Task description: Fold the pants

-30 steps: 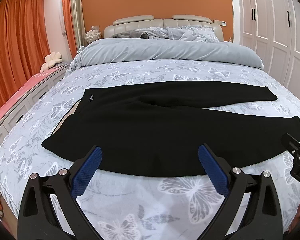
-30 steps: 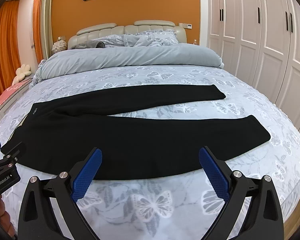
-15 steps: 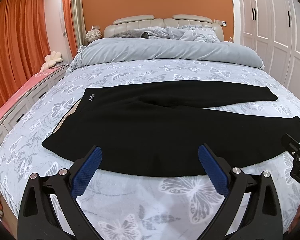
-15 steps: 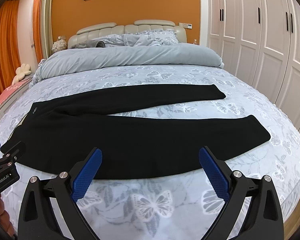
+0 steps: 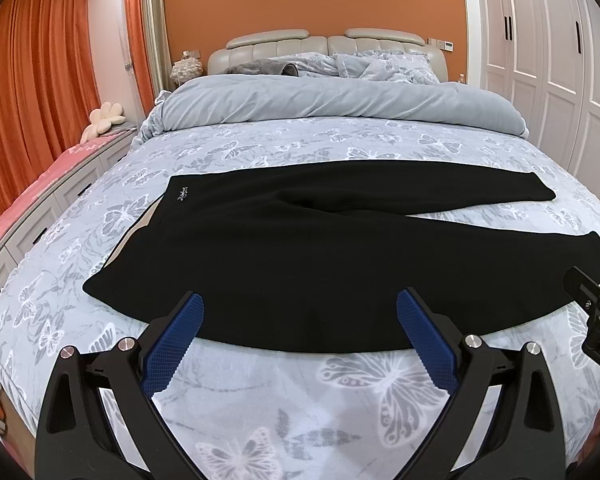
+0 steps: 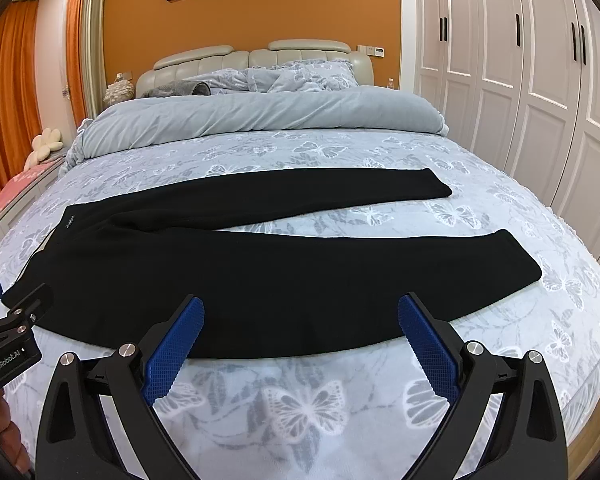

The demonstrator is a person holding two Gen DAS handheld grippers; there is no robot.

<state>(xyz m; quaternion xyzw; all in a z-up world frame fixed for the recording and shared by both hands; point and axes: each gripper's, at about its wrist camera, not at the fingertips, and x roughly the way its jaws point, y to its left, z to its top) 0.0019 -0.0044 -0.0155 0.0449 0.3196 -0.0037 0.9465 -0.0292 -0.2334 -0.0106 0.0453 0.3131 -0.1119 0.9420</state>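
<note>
Black pants (image 5: 320, 248) (image 6: 284, 264) lie flat across the bed, waistband at the left with a small white logo, both legs running to the right and spread apart. My left gripper (image 5: 300, 312) is open just before the near edge of the pants, close to the hip end, blue pads wide apart and holding nothing. My right gripper (image 6: 300, 312) is open too, at the near edge of the front leg. Each gripper's black body shows at the edge of the other's view.
The bed sheet (image 5: 300, 400) is pale blue with butterfly print. A folded grey duvet (image 5: 340, 100) and pillows lie at the headboard end. White wardrobes (image 6: 520, 80) stand right, orange curtains (image 5: 28, 100) and a low pink-topped cabinet (image 5: 40, 188) left.
</note>
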